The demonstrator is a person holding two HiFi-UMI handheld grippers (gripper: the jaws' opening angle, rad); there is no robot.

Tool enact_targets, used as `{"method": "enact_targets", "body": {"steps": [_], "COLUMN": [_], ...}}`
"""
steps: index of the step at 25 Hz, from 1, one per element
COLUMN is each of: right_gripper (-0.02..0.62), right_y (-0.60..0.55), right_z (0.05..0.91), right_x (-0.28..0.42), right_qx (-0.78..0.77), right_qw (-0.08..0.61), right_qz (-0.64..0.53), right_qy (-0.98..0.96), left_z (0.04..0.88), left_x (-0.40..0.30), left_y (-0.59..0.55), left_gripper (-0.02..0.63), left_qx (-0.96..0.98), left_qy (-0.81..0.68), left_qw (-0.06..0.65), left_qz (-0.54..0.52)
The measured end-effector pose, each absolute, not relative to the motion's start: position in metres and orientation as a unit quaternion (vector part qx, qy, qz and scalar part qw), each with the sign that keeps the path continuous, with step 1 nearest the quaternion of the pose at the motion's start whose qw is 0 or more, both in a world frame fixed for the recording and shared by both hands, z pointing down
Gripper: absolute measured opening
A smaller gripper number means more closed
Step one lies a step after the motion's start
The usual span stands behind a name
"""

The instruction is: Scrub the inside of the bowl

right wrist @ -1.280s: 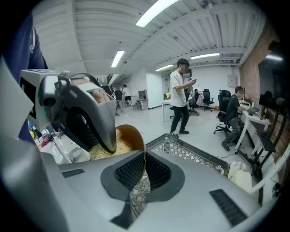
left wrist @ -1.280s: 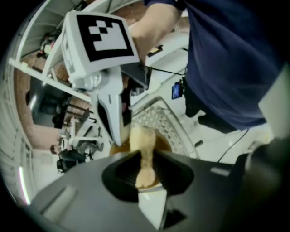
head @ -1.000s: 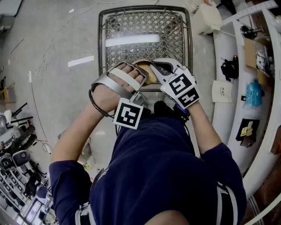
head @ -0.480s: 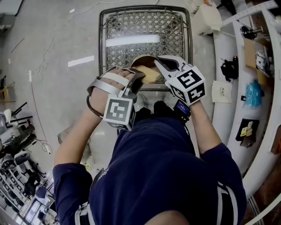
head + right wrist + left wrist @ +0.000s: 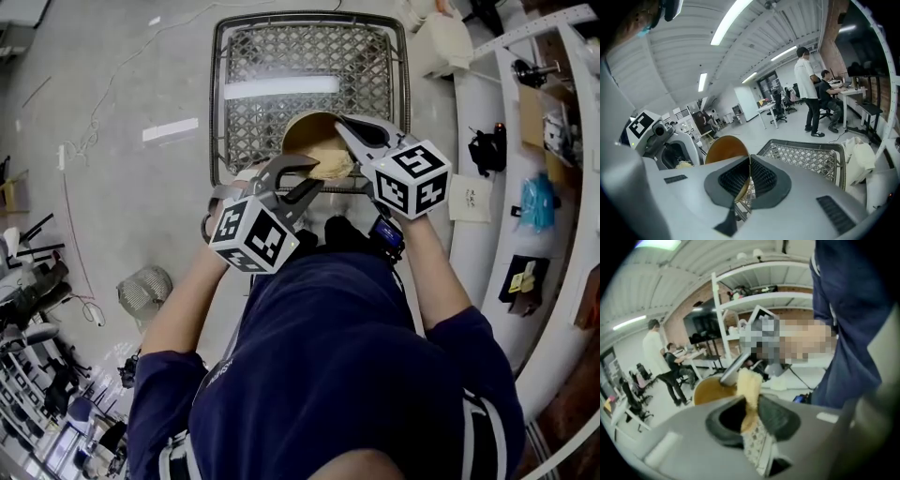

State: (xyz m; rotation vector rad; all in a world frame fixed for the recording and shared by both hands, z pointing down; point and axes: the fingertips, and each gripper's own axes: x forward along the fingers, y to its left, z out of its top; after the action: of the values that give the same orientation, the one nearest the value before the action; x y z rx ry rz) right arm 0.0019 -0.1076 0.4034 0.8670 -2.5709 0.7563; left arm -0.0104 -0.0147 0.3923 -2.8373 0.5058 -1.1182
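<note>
— Holding what, and where?
— The right tool (image 5: 349,127) is clamped tight on the rim of a brown bowl (image 5: 307,136). The bowl is lifted over the near edge of a metal mesh basket (image 5: 281,56).
— And the left tool (image 5: 312,174)?
— It sits just near of the bowl, on its left. Its jaws are pinched on a pale yellow sponge (image 5: 749,385), and the sponge's far end reaches into the bowl. A person in a navy top holds both tools.

Both arms reach forward, elbows bent; the left tool (image 5: 314,174) pinches a sponge (image 5: 749,383), the right tool (image 5: 349,128) clamps the bowl (image 5: 305,134)'s rim.
</note>
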Motion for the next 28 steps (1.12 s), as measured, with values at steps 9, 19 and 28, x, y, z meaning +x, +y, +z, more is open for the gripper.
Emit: {"method": "enact_targets", "body": {"steps": [9, 19, 28], "right_gripper": [0.012, 0.012, 0.012], "right_y": [-0.116, -0.108, -0.110], "right_z": [0.404, 0.397, 0.387], "right_x": [0.018, 0.015, 0.027], "right_qx": [0.335, 0.372, 0.376], "right_qw": [0.055, 0.042, 0.060], "right_qz": [0.362, 0.328, 0.290], "right_qy": [-0.868, -0.867, -0.878], "left_z": [0.375, 0.342, 0.292], "left_x": [-0.010, -0.036, -0.069], "left_y": [-0.045, -0.081, -0.083], "left_gripper": [0.077, 0.077, 0.077], "left_qx": [-0.930, -0.887, -0.876], "left_qy": [0.282, 0.367, 0.382], "left_qw": [-0.150, -0.277, -0.277], "left_qz": [-0.184, -0.032, 0.097]}}
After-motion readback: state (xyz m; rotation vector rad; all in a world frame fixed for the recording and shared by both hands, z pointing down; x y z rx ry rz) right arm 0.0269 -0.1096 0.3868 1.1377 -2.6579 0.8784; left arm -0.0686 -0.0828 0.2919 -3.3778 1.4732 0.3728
